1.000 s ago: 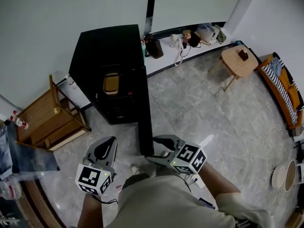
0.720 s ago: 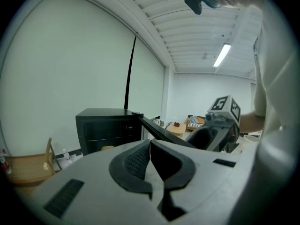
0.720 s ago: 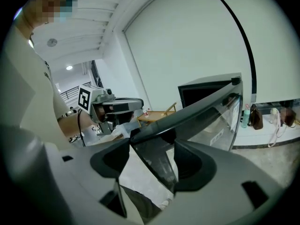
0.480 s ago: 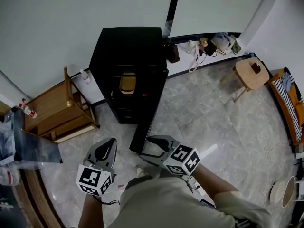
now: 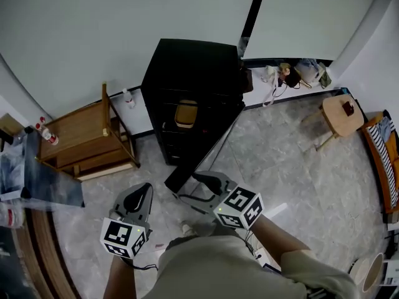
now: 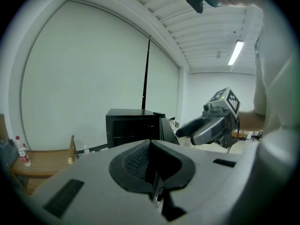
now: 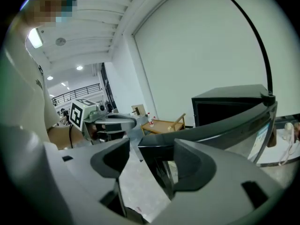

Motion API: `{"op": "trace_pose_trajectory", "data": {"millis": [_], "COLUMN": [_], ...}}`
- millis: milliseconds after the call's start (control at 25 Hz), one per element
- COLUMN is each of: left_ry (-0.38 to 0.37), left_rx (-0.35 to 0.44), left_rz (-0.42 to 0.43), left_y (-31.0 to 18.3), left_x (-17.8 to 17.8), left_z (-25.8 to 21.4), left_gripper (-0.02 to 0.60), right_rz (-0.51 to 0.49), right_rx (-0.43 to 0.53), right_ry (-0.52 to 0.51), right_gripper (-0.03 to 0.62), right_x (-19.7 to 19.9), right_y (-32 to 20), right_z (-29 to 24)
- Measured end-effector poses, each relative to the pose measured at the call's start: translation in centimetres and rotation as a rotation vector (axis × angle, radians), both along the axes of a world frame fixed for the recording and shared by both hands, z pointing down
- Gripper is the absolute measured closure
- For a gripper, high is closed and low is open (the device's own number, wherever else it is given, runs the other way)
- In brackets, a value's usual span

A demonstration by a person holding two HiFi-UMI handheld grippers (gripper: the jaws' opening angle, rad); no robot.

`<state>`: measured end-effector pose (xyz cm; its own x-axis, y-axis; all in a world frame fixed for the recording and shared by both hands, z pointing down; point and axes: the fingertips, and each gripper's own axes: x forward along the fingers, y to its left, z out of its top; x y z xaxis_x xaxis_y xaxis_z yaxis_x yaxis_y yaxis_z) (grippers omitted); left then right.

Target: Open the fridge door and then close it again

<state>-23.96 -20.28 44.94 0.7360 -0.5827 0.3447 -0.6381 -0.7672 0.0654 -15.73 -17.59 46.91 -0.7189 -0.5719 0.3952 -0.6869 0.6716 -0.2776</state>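
Fridge: black box-shaped fridge is standing against the pale wall, with its shelves showing.
Door: its thin black door is hanging partly open, the free edge pointing toward the person.
Right claw: right claw is straddling that free edge with its jaws apart, one pad against the door, not clamping.
Left claw: left claw is idling nearby, jaws pressed together, holding nothing.
Step, judged: guiding the door's swing. Keep the pad flat on the edge, follow the hinge arc, and move slowly.

The black fridge is too dark inside for me to read; the black fridge door has its lower corner behind my right tool.
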Motion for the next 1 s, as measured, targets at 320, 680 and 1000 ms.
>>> {"op": "trace_pose_trajectory", "data": {"millis": [320,680,1000], "left_ry": [0.007,0.009,0.009], "left_rx": [0.001,-0.006,-0.018], "left_rz": [-0.054,-0.093,-0.100], "left_y": [-1.4,-2.8,-3.6], "left_x": [-2.2,-3.9,-3.7], "left_z": [0.0,0.1,0.6], "left_gripper": [0.574,0.574,0.574], "right_rz": [-0.004,-0.037,-0.070], "right_rx": [0.150,0.109,0.183], "right_ry": [0.053,0.111,0.249], "right_gripper": [0.313,0.313,0.313], "right_x": [-1.8,-3.3,-4.3], "right_y": [-5.8,-9.0,-12.2], "right_z": [-3.0,-0.2,0.3]}}
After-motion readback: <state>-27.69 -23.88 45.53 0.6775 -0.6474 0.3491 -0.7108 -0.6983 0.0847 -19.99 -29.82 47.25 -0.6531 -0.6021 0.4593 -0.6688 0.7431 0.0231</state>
